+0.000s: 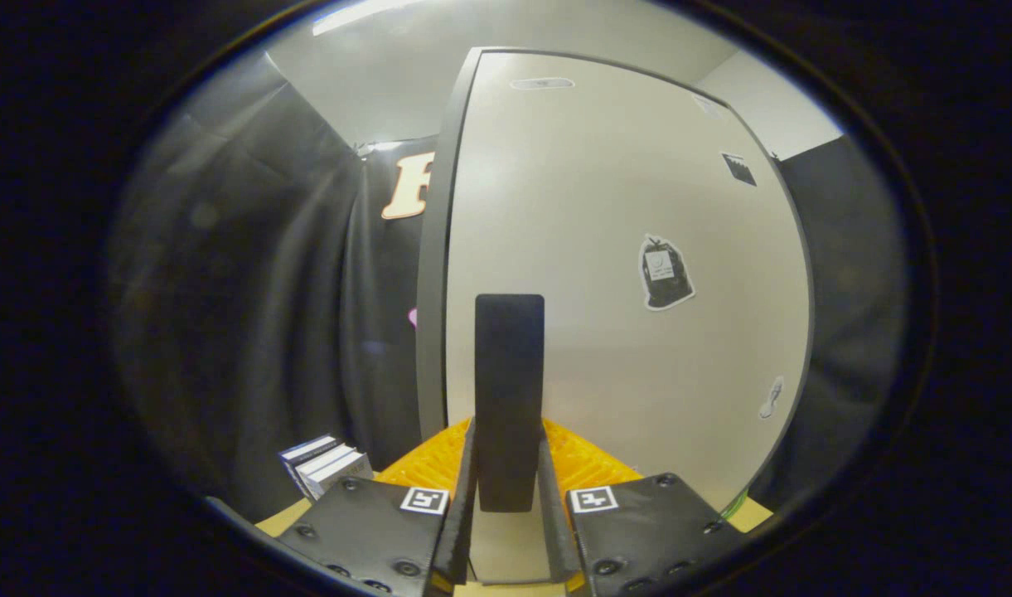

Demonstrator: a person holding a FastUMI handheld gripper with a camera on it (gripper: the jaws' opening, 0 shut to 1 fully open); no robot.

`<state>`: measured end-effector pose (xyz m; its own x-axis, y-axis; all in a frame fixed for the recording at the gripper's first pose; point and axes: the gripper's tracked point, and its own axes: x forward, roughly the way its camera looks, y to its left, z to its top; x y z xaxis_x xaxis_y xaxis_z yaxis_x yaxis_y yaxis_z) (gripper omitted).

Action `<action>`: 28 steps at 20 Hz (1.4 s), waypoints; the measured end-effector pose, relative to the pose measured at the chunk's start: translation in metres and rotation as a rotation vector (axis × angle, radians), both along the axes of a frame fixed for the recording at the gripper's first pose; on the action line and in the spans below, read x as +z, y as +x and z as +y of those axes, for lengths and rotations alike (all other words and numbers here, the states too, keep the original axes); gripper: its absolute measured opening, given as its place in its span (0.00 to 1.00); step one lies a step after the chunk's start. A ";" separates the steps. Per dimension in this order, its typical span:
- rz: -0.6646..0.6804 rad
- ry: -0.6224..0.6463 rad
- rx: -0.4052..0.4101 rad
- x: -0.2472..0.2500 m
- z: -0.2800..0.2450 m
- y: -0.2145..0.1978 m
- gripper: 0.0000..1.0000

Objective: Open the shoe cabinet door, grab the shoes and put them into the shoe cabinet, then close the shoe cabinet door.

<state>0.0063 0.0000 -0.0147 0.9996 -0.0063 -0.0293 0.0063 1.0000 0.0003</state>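
Black-draped booth, pale surface below: the fingers clasp the cabinet's handle.
The gripper has both fingers clenched on the tall dark upright handle, its long axis vertical, on the white flat shoe cabinet door. Left of the handle lies the door's grey edge, with open room beyond it.

- The gripper points straight ahead, level with the lower part of the shoe cabinet door.
- Its two fingers stand upright and near together, pressing both sides of the door's dark handle.
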 end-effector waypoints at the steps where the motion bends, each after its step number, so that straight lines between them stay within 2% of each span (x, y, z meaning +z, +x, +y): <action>1: 0.000 0.005 -0.002 0.000 0.001 0.001 0.08; 12: 0.023 -0.029 -0.090 0.000 -0.003 -0.005 0.08; 21: 0.040 -0.026 -0.230 0.004 -0.019 -0.053 0.08; 25: 0.050 -0.030 -0.238 0.004 -0.024 -0.067 0.07; 28: 0.057 -0.023 -0.204 0.005 -0.028 -0.076 0.06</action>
